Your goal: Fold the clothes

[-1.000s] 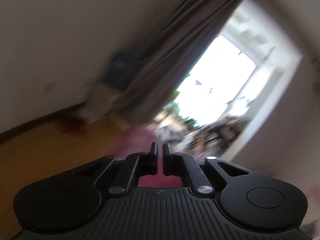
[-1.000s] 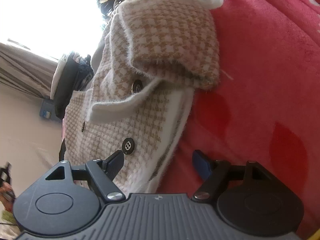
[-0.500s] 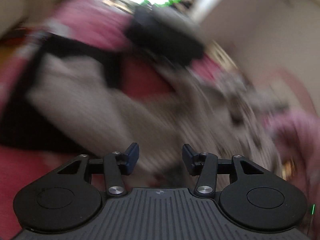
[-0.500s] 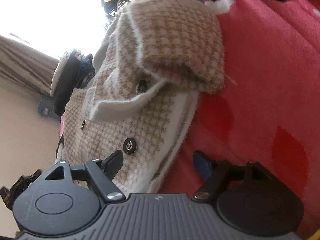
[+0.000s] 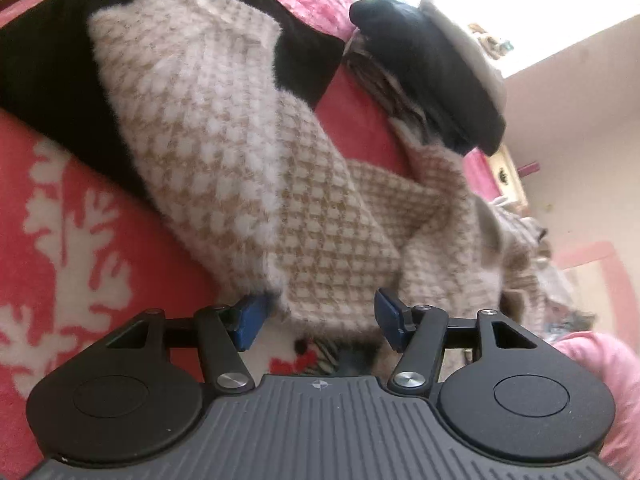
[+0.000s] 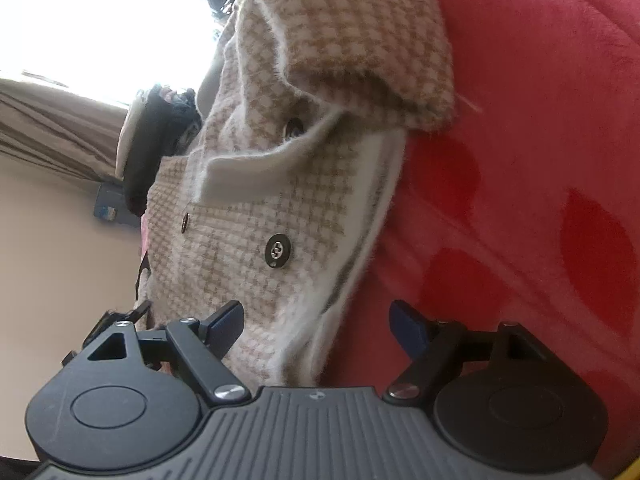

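Item: houndstooth jacket [image 5: 304, 208], beige and white, fuzzy; lies on a red blanket [image 5: 80, 216], filling the centre of the left wrist view, one sleeve [image 5: 192, 92] reaching to upper left over a black garment [image 5: 44, 64].
Left gripper [image 5: 316, 316]: jaws spread, the jacket's edge between them, nothing clamped.
Right gripper [image 6: 316, 320]: jaws spread at the jacket's [image 6: 280, 208] lower hem, bottom centre; dark button [image 6: 277, 251] just above.
Folded dark clothes [image 5: 432, 68], upper right.
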